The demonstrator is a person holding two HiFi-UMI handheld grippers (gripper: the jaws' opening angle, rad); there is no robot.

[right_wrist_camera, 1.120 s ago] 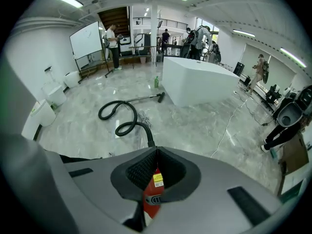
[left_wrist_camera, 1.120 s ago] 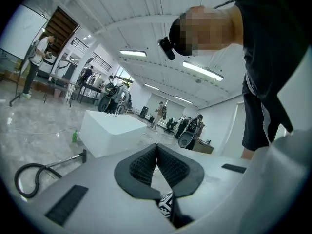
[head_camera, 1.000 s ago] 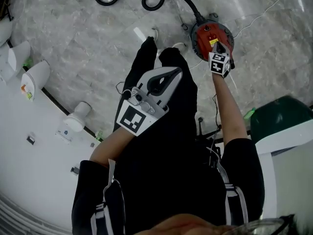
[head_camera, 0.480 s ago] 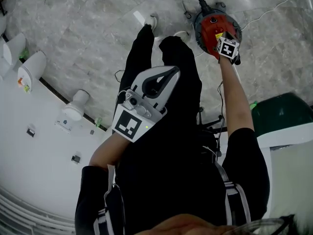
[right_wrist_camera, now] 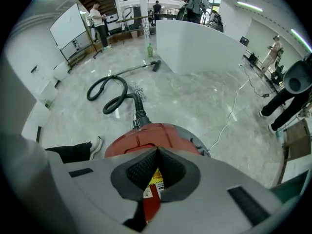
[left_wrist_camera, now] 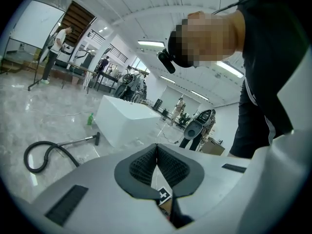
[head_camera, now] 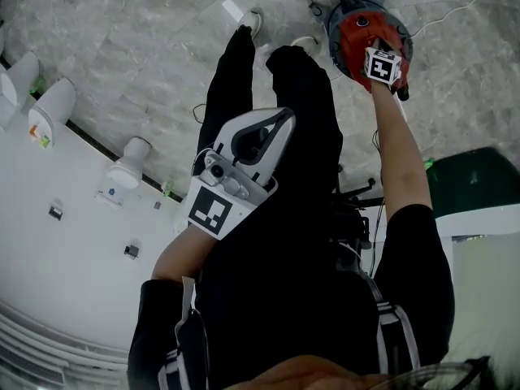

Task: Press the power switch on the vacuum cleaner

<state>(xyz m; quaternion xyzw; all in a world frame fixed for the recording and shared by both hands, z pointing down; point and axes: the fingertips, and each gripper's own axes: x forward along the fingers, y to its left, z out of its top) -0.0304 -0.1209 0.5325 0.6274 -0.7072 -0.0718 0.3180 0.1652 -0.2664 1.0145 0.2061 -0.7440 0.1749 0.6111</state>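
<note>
The red round vacuum cleaner [head_camera: 357, 32] stands on the marble floor at the top right of the head view, its black hose [right_wrist_camera: 114, 94] curling away behind it. My right gripper [head_camera: 380, 63] is stretched down onto its top, jaws shut, tips pressed together just above the red lid [right_wrist_camera: 146, 135] and a yellow label. I cannot make out the power switch under the gripper. My left gripper [head_camera: 248, 157] is held up in front of the person's body, shut and empty, pointing away across the room [left_wrist_camera: 156, 149].
The person's legs and shoes [head_camera: 253, 19] stand just left of the vacuum. A white cable [right_wrist_camera: 234, 106] trails over the floor to its right. A white counter [right_wrist_camera: 195, 48] stands beyond it, a dark green bin [head_camera: 471, 185] at the right, white fixtures [head_camera: 53, 108] at the left.
The right gripper has come a little further over the vacuum's top as the head view shifted. The left gripper has stayed where it was.
</note>
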